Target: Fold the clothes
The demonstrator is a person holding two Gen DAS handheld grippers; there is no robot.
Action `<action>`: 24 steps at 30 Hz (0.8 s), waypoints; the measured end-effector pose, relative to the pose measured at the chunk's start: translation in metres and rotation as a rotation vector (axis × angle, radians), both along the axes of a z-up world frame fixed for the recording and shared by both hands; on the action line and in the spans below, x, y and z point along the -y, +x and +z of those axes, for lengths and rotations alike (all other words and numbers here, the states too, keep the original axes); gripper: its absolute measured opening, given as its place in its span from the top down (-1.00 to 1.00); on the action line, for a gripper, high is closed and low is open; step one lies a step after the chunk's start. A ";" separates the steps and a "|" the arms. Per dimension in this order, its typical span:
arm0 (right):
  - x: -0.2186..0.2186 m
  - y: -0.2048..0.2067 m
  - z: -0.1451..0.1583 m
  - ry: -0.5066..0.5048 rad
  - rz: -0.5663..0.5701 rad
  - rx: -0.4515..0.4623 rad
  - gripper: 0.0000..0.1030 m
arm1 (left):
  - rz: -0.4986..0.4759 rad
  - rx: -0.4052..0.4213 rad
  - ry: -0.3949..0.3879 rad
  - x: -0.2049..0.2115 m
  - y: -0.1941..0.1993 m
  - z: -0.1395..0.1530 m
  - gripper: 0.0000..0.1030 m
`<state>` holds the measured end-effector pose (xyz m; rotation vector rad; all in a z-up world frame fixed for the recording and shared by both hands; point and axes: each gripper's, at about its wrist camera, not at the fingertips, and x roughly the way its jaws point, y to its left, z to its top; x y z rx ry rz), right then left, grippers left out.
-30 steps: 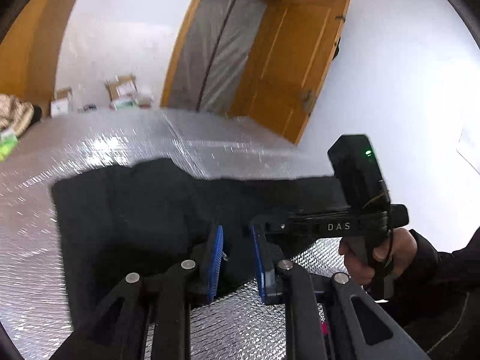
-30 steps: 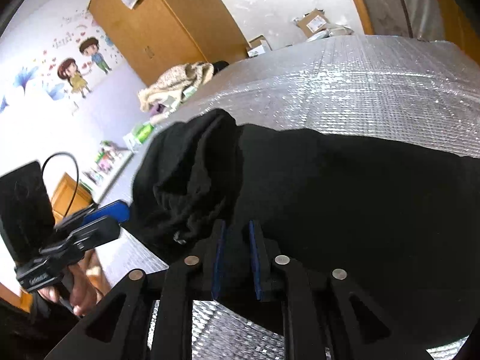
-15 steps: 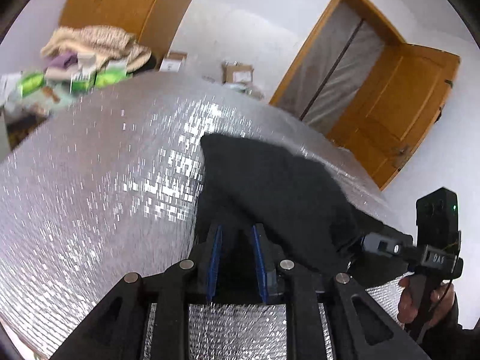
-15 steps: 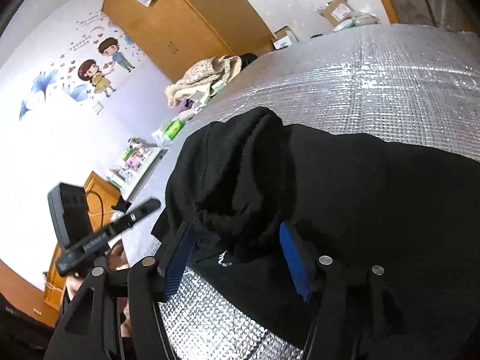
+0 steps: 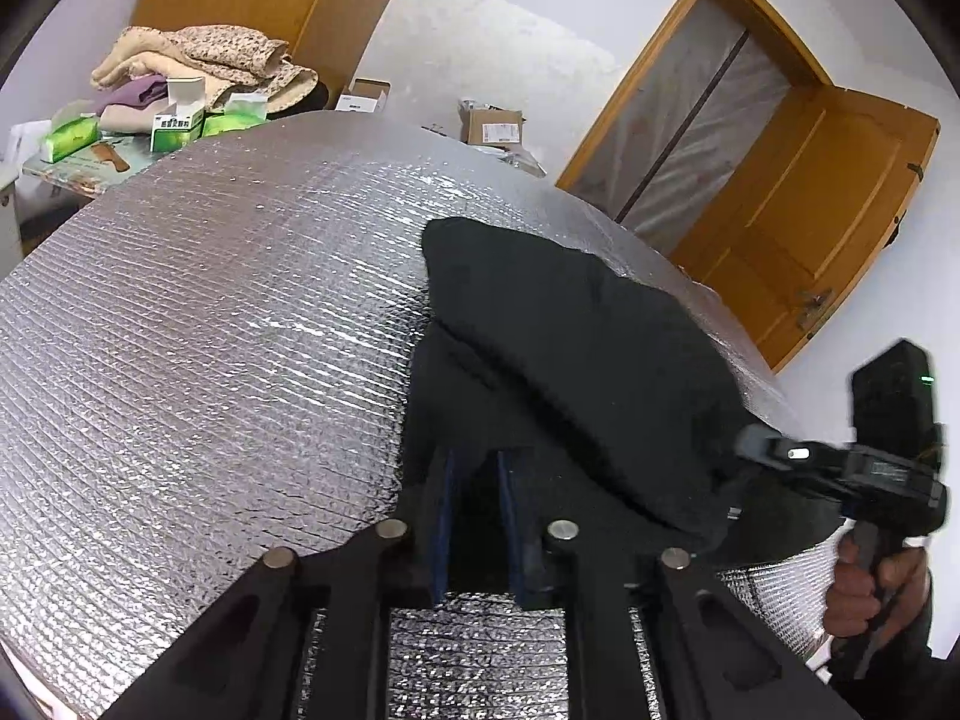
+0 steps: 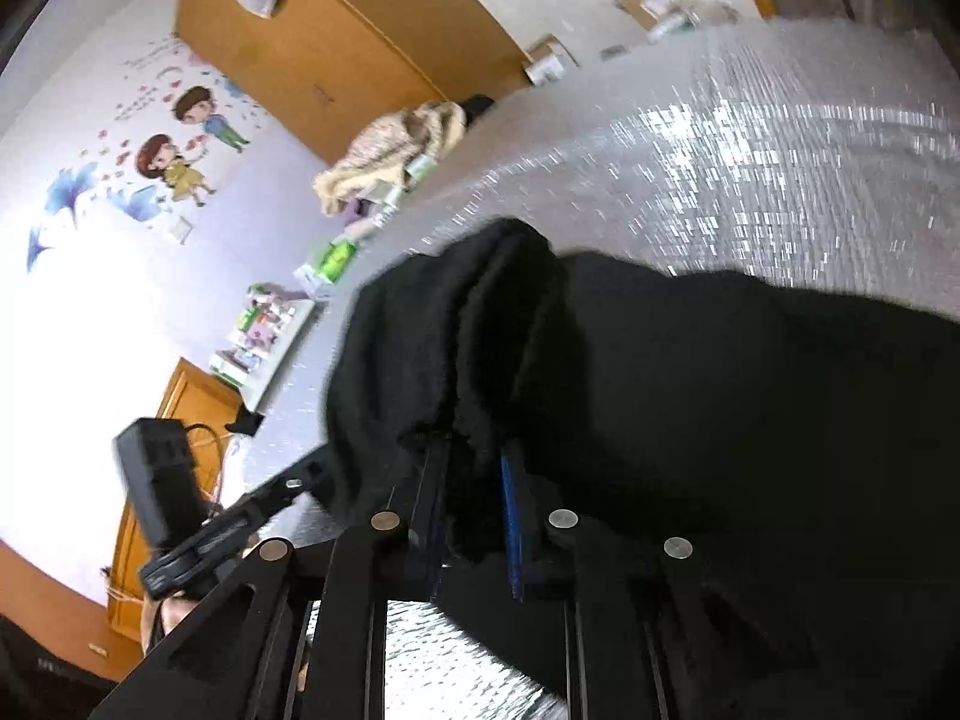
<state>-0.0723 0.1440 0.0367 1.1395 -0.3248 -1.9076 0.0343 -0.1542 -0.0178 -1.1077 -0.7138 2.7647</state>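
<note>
On the silver quilted table (image 5: 198,330) lay a black garment (image 5: 576,330), partly doubled over itself so that a thick upper layer rested on a flatter one beneath. At its near edge the left tool (image 5: 474,504) was closing, its blue pads (image 5: 443,516) set to either side of a fold of the dark cloth; whether they had yet pressed it firmly could not be told from this view. Farther right in the same view, the right tool (image 5: 774,450) reached into the bunched near corner of the garment, carried by a hand (image 5: 870,588) gripping its handle. From the right wrist view, that tool (image 6: 474,504) was likewise closing, with a hanging clump of the black garment (image 6: 750,390) caught between its blue pads (image 6: 511,516); the picture was blurred. The left tool (image 6: 300,480) showed at the garment's left corner there. Beyond the table stood a heap of beige clothes (image 5: 204,60), green boxes (image 5: 180,126), and an open wooden door (image 5: 828,210).
</note>
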 end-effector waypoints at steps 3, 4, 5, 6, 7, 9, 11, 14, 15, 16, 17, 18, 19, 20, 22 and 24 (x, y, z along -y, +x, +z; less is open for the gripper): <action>-0.008 0.011 0.007 -0.021 0.006 -0.017 0.69 | 0.000 0.002 0.009 0.005 -0.003 -0.001 0.89; -0.010 0.011 0.001 -0.010 0.001 0.003 0.69 | -0.001 0.001 0.010 0.007 -0.005 -0.001 0.89; -0.012 0.008 -0.009 0.008 -0.006 0.037 0.69 | -0.001 0.000 0.012 0.008 -0.007 -0.002 0.89; -0.015 0.006 -0.016 0.013 -0.015 0.064 0.68 | -0.004 0.000 0.012 0.009 -0.007 -0.002 0.89; -0.019 0.005 -0.021 0.010 -0.024 0.085 0.63 | -0.006 0.000 0.013 0.010 -0.007 -0.001 0.89; -0.027 0.001 -0.030 0.002 -0.042 0.127 0.53 | -0.011 0.001 0.017 0.011 -0.008 -0.001 0.89; -0.032 0.002 -0.019 0.022 -0.071 0.068 0.34 | -0.012 0.005 0.031 0.012 -0.008 0.000 0.89; -0.034 -0.004 -0.002 -0.002 -0.090 0.006 0.30 | -0.014 0.006 0.042 0.013 -0.009 0.002 0.89; -0.033 -0.008 0.001 -0.014 -0.094 0.001 0.26 | -0.014 0.004 0.038 0.013 -0.010 0.002 0.89; -0.031 -0.013 0.004 -0.021 -0.100 -0.005 0.17 | -0.014 0.003 0.033 0.012 -0.010 0.003 0.89; -0.029 -0.020 0.006 -0.026 -0.105 -0.009 0.13 | -0.015 0.002 0.029 0.012 -0.011 0.003 0.89; -0.026 -0.026 0.006 -0.030 -0.107 -0.009 0.13 | -0.015 0.002 0.027 0.012 -0.011 0.003 0.89; -0.021 -0.035 0.004 -0.031 -0.111 0.004 0.13 | -0.016 0.002 0.026 0.011 -0.011 0.003 0.89; -0.017 -0.044 -0.001 -0.030 -0.114 0.025 0.13 | -0.018 0.002 0.023 0.010 -0.012 0.003 0.89; -0.009 -0.061 -0.015 -0.037 -0.114 0.103 0.13 | -0.022 0.000 0.015 0.009 -0.013 0.001 0.89; -0.003 -0.074 -0.026 -0.037 -0.111 0.166 0.13 | -0.025 -0.006 -0.013 0.006 -0.012 0.001 0.89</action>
